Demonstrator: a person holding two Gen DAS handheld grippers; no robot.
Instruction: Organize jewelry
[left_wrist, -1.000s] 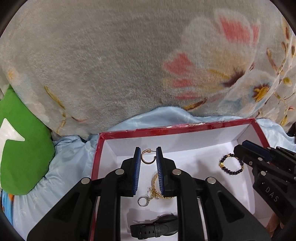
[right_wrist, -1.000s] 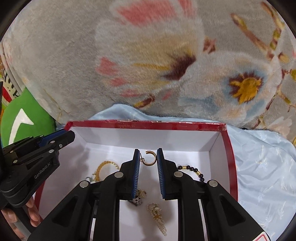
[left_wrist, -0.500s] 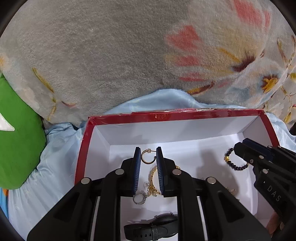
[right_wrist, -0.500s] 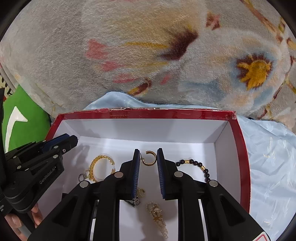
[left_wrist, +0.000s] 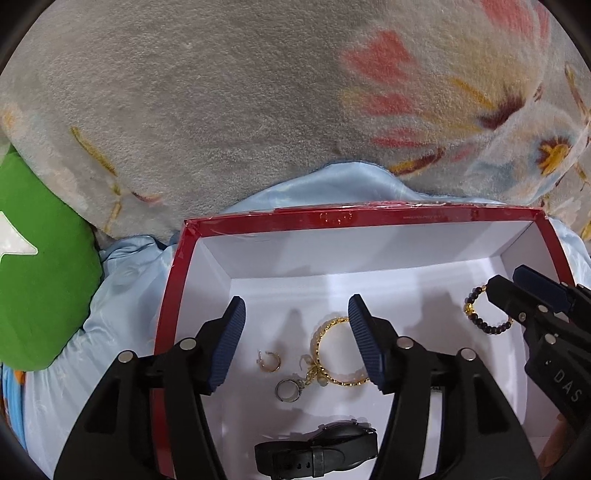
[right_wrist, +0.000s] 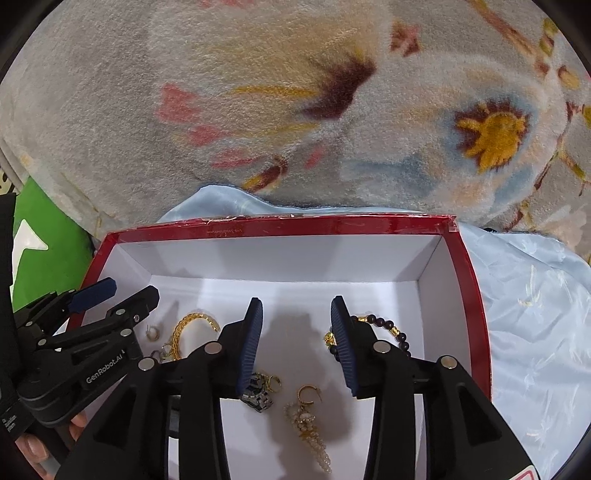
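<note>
1. Red-rimmed box (left_wrist: 362, 218) on pale blue sheet (left_wrist: 122, 280) holds the jewelry.
2. Left tongs (left_wrist: 295, 341) and right tongs (right_wrist: 297, 341) have just opened; nothing gripped.
3. Each dropped gold hoop earring (left_wrist: 269, 361) lies on the box floor, one left, one (right_wrist: 308, 394) near centre; likely sorted.
</note>
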